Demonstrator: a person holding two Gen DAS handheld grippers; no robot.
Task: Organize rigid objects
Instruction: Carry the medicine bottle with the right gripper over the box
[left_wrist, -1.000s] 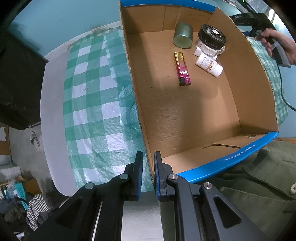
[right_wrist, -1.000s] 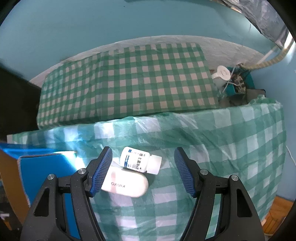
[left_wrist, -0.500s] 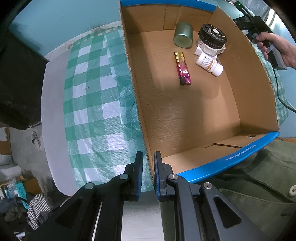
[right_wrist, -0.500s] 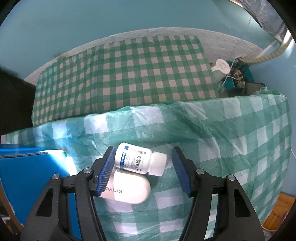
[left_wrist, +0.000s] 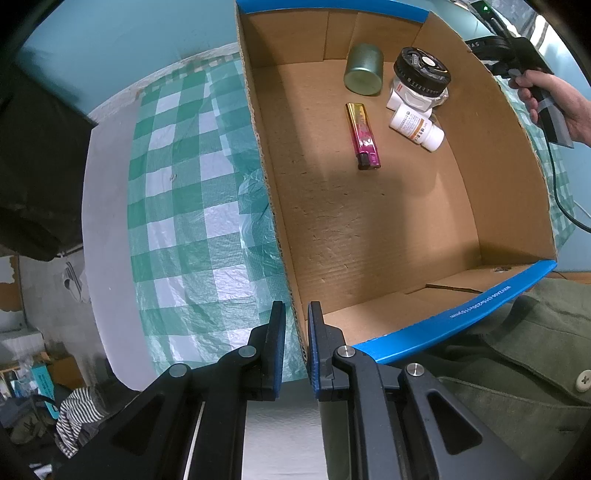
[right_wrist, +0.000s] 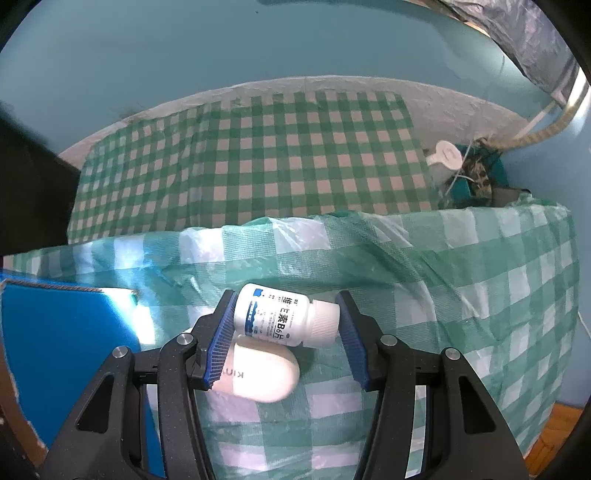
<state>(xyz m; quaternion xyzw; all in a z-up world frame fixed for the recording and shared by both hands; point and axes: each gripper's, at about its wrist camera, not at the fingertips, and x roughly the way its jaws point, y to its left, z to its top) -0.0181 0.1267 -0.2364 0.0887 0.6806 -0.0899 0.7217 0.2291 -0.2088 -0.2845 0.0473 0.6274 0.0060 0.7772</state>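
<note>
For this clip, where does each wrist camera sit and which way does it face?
Left wrist: on the left gripper, looking down into the cardboard box, its jaws clamped on the box's wall; a green jacket and the person's right hand show.
Right wrist: on the right gripper, looking steeply down at the checked tablecloth, jaws closing around a white pill bottle beside a white capsule-shaped case; no body shows.
Shared: the box's blue edge and the tablecloth.
</note>
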